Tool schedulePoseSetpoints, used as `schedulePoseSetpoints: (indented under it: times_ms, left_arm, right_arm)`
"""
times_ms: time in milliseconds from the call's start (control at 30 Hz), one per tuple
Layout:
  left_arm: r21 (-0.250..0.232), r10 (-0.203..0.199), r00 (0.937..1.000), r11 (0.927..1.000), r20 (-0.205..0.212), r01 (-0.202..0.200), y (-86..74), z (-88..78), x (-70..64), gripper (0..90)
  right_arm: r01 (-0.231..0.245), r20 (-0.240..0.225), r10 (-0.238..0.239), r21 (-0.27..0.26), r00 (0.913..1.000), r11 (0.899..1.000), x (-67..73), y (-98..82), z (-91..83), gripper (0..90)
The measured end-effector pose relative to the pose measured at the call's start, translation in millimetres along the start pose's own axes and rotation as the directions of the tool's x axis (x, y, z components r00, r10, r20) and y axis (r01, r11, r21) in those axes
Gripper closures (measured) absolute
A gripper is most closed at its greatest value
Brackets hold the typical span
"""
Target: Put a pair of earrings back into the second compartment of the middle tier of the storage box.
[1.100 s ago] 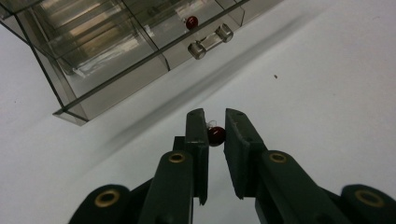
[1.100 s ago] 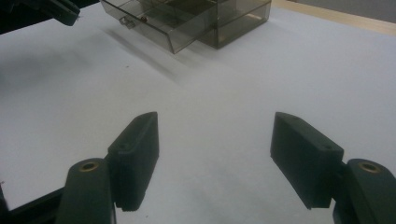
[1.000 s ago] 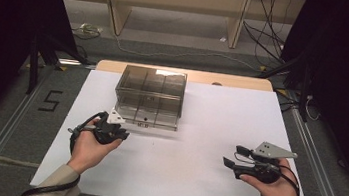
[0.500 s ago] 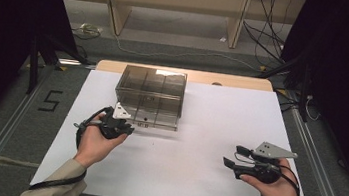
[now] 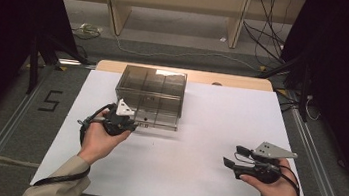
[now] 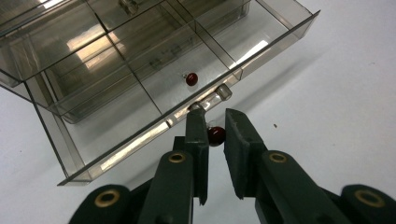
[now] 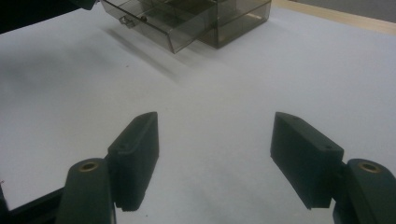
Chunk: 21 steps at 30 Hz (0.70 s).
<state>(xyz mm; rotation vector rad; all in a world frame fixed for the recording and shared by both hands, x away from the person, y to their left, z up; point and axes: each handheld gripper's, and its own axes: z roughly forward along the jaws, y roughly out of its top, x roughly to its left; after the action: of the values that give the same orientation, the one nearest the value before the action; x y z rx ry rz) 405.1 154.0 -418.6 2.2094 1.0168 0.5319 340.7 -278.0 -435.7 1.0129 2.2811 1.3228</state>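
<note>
A smoky clear plastic drawer box (image 5: 150, 95) stands at the back middle of the white table (image 5: 192, 181), its lowest drawer (image 6: 135, 140) pulled out. One small dark red bead (image 6: 191, 79) lies inside that drawer. My left gripper (image 6: 215, 117) is shut on a second red bead (image 6: 215, 136), just in front of the drawer's clear handle (image 6: 211, 99). In the high view the left gripper (image 5: 130, 125) sits at the box's front left corner. My right gripper (image 5: 232, 155) hovers open over the table at the right, its jaws (image 7: 215, 126) wide apart with nothing between them.
The drawer box (image 7: 187, 18) lies well ahead of the right gripper. Bare white table surface stretches between the two hands. A wooden shelf unit (image 5: 173, 7) and loose cables (image 5: 269, 44) are on the floor beyond the table's far edge.
My left hand has moved a little right and toward the box, bringing its gripper up to the open drawer's front. The right hand has kept still.
</note>
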Motion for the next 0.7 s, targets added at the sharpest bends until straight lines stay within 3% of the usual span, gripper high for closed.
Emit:
schedulePoseSetpoints:
  times_ms: [700]
  left_arm:
    - [-0.012, 0.004, 1.0, 0.9999, -0.001, -0.004, 9.1, 4.1, 1.3, 79.3]
  right_arm:
    - [-0.001, 0.0, 0.001, -0.001, 1.0, 1.0, -0.1, 0.0, -0.1, 33.1]
